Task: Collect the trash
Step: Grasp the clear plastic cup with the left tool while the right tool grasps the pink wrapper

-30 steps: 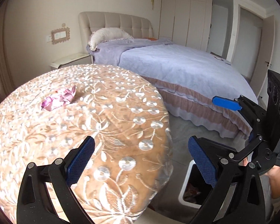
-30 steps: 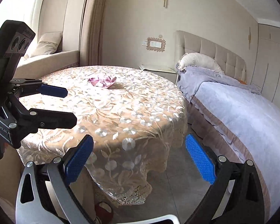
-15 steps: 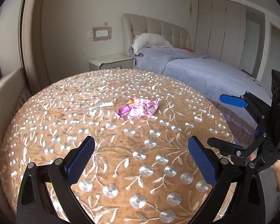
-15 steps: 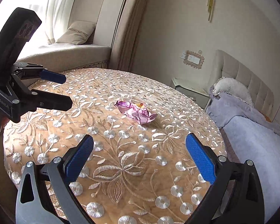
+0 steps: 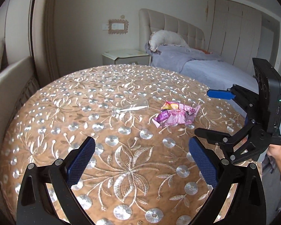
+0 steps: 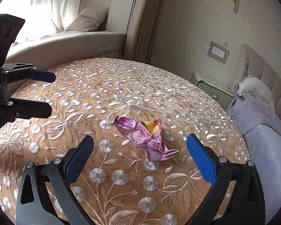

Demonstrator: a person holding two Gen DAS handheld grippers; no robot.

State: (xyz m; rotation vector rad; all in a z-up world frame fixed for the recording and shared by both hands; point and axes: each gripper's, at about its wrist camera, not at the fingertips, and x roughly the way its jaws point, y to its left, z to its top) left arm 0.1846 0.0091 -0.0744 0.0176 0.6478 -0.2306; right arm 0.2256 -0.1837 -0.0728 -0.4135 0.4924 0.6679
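A crumpled purple snack wrapper (image 5: pixel 176 115) (image 6: pixel 144 133) lies on the round table (image 5: pixel 65 112) (image 6: pixel 84 86), which is covered by a tan embroidered cloth. A clear plastic scrap (image 5: pixel 133 108) (image 6: pixel 129 101) lies just beyond the wrapper. My left gripper (image 5: pixel 141 161) hovers open above the cloth, short of the wrapper and a little to its left. My right gripper (image 6: pixel 140 157) is open too, and the wrapper lies just ahead between its blue pads. Each gripper also shows in the other's view, the right gripper (image 5: pixel 206 112) at the right and the left gripper (image 6: pixel 48 92) at the left, both holding nothing.
A bed (image 5: pixel 215 69) with a lilac cover stands behind the table to the right. A nightstand (image 5: pixel 125 56) is against the wall. A cushioned window seat (image 6: pixel 65 43) runs along the table's far left. A hand (image 5: pixel 277 153) holds the right gripper.
Both views have swung from the bed and floor bin onto the table top. Both grippers have come closer to the wrapper, which now looks larger. Both stayed open.
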